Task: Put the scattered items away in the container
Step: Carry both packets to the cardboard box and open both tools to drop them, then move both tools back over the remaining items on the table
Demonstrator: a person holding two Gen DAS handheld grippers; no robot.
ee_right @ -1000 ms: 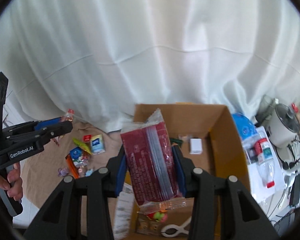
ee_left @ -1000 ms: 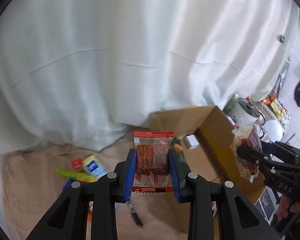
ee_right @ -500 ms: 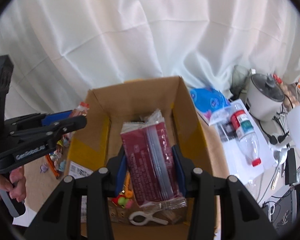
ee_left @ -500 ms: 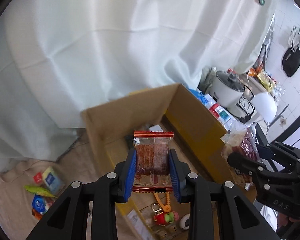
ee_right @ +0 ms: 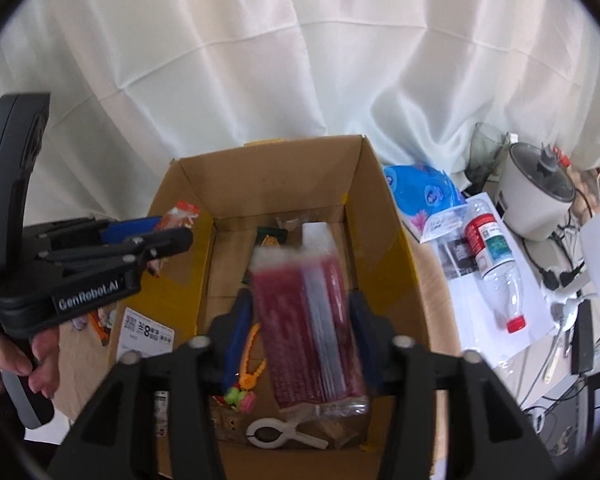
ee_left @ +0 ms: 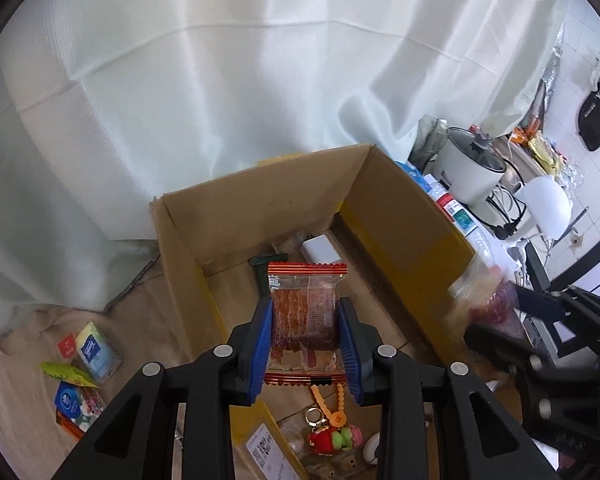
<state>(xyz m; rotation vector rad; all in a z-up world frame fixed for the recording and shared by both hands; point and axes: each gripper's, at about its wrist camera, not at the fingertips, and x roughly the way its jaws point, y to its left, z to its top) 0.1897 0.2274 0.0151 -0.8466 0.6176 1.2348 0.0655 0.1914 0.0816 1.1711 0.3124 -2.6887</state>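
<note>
Cardboard box sat mid-frame below both grippers. The left gripper had its fingers clamped on a snack packet. The right gripper's fingers stood apart, its red pack blurred, probably dropping. Next, the left should let go.

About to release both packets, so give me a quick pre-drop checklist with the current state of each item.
1. Left gripper over the cardboard box: ok, box floor shows behind the orange-edged snack packet.
2. Left grip on that packet: ok, blue pads press both its sides.
3. Right gripper over the box: ok.
4. Right grip on the dark red packet: cannot tell; packet is motion-blurred and gaps show beside it.
5. Landing space: ok, bare cardboard in the box middle.
6. Grippers apart from each other: ok.
</note>
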